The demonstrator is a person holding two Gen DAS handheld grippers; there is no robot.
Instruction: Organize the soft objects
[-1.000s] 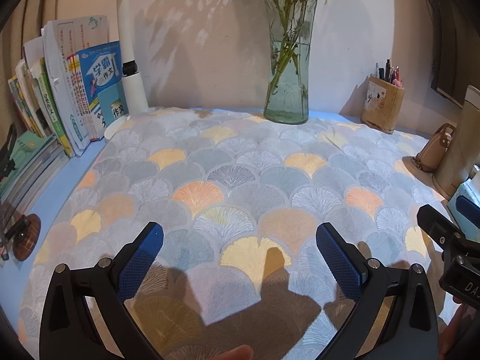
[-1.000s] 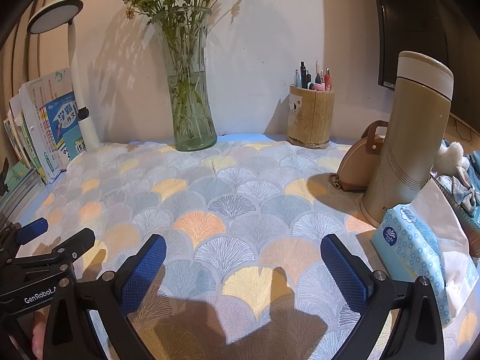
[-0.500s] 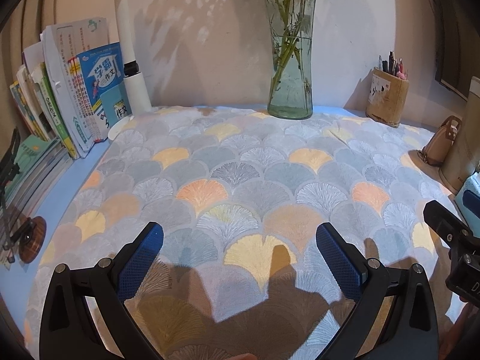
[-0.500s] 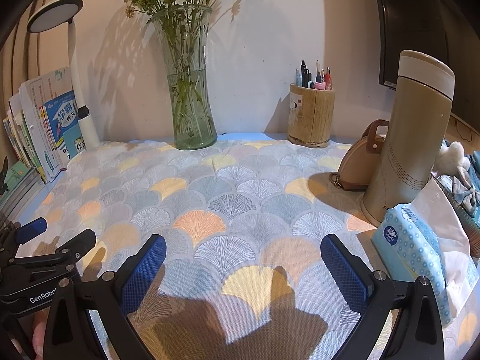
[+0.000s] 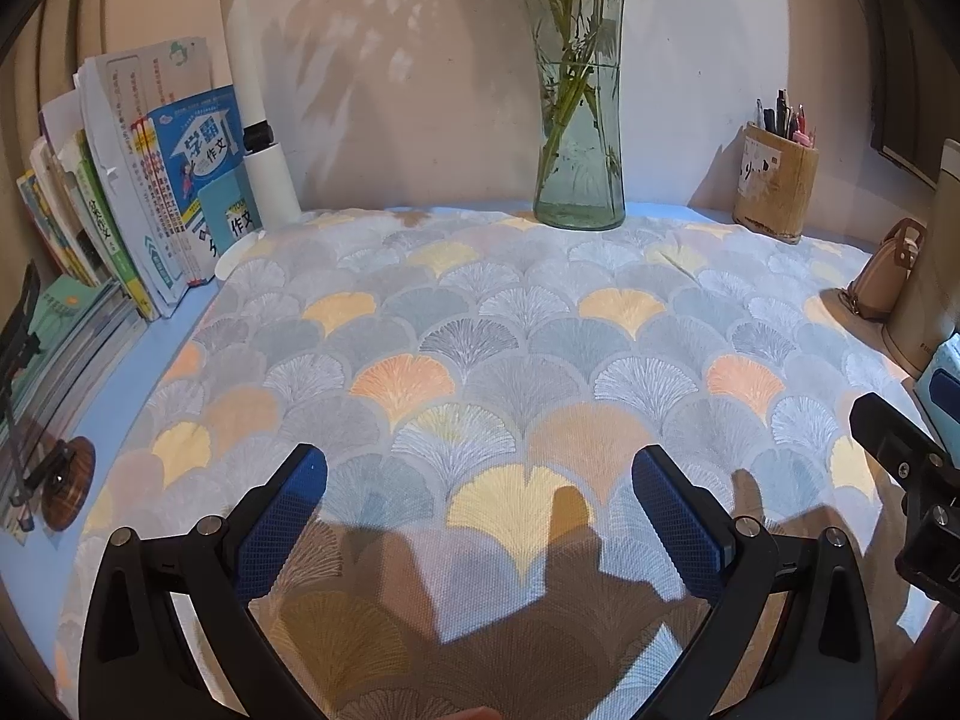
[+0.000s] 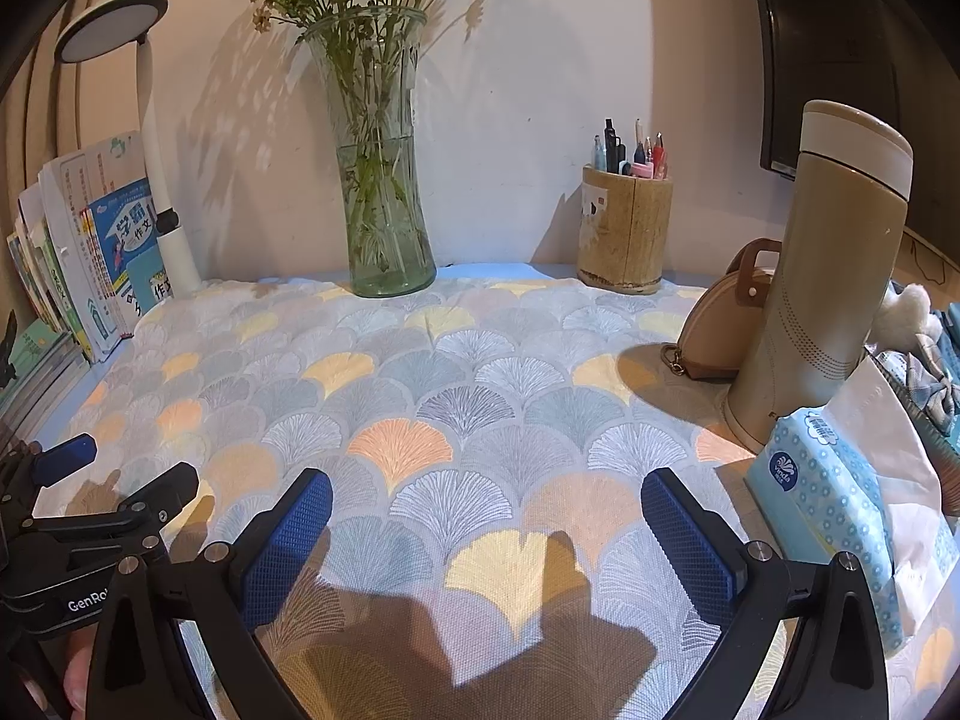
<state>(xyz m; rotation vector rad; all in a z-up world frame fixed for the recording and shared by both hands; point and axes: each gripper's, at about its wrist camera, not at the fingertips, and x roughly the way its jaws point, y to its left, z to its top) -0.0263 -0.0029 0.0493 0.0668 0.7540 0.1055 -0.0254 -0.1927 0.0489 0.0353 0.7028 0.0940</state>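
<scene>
A fan-patterned cloth (image 5: 492, 336) lies spread flat over the blue desk; it also shows in the right wrist view (image 6: 456, 384). My left gripper (image 5: 480, 510) is open and empty, hovering low over the cloth's near part. My right gripper (image 6: 486, 528) is open and empty, beside it on the right. A blue tissue pack (image 6: 840, 510) lies at the cloth's right edge on a white bag (image 6: 894, 420). A white plush piece (image 6: 906, 312) and plaid fabric (image 6: 936, 390) sit far right.
A glass vase with flowers (image 6: 384, 204), a wooden pen holder (image 6: 624, 234), a tan flask (image 6: 822, 276) and a small tan purse (image 6: 732, 324) stand at the back and right. Books (image 5: 150, 204) and a white lamp (image 6: 156, 168) stand at the left.
The left gripper has drifted slightly back and left, so the vase and pen holder shifted right in its view. The right gripper has barely moved. Both stay open.
</scene>
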